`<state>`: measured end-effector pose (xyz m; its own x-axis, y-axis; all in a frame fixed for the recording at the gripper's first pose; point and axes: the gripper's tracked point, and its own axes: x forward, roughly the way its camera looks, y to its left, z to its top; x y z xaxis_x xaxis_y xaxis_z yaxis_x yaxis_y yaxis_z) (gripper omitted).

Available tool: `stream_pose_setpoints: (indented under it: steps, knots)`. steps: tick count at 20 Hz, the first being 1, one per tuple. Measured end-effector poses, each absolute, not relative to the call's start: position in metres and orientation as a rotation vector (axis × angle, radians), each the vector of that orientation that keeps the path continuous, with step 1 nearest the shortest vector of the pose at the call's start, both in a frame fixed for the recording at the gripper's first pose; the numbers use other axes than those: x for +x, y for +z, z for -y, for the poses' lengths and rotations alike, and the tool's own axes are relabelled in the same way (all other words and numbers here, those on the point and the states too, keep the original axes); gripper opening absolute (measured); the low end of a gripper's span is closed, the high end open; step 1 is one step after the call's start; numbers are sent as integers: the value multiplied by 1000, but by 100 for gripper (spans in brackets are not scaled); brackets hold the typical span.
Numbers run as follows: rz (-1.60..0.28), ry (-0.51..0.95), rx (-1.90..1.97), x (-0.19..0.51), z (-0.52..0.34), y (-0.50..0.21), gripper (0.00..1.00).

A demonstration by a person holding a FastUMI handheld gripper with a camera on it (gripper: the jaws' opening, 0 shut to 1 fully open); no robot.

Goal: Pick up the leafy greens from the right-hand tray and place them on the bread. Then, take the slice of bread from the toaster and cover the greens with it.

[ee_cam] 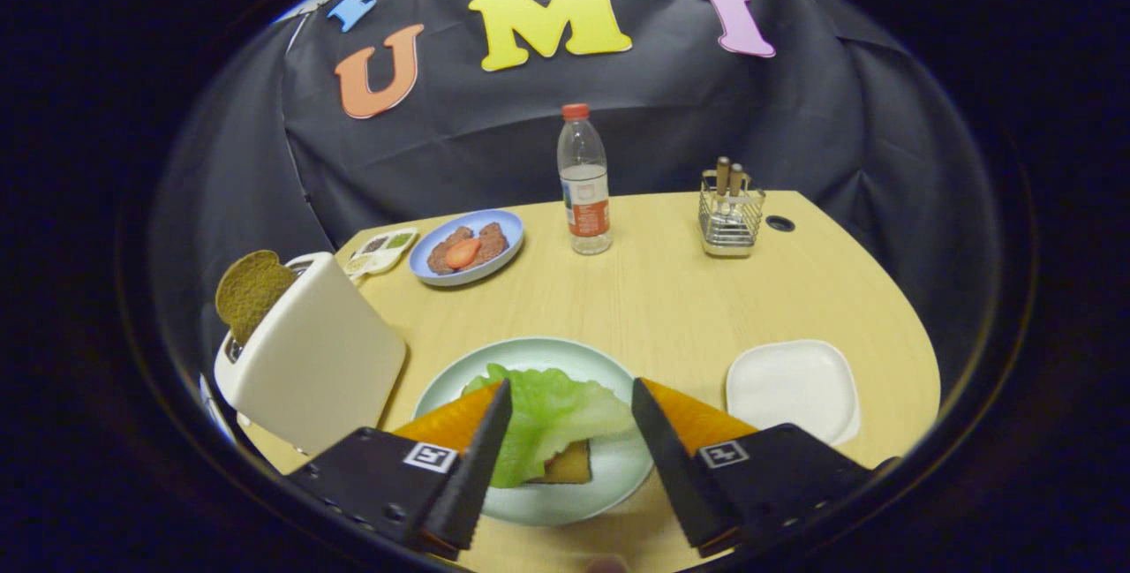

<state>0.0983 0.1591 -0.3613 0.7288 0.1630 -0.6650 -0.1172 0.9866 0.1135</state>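
A pale green lettuce leaf [552, 418] lies on a slice of brown bread [569, 464], which rests on a round light-green plate [618, 467]. My gripper [571, 396] hovers over that plate, open, with the leaf showing in the gap between its fingers and neither finger touching it. Left of the plate stands a white toaster [309, 357] with a round brown bread slice [250, 290] sticking up out of its slot. To the right of the plate sits a white square tray [794, 389] with nothing on it.
Farther back on the wooden table [653, 290] are a blue plate with meat patties and a red piece [466, 248], a small sauce dish [382, 251], a clear water bottle [584, 184], and a wire holder with utensils [730, 215]. A round cable hole [780, 222] lies near the holder.
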Motion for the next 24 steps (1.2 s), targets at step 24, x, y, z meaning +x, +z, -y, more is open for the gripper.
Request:
stream_pose_setpoints:
  steps: [24]
  knots:
    - [-396, 240, 36, 46, -347, -154, 96]
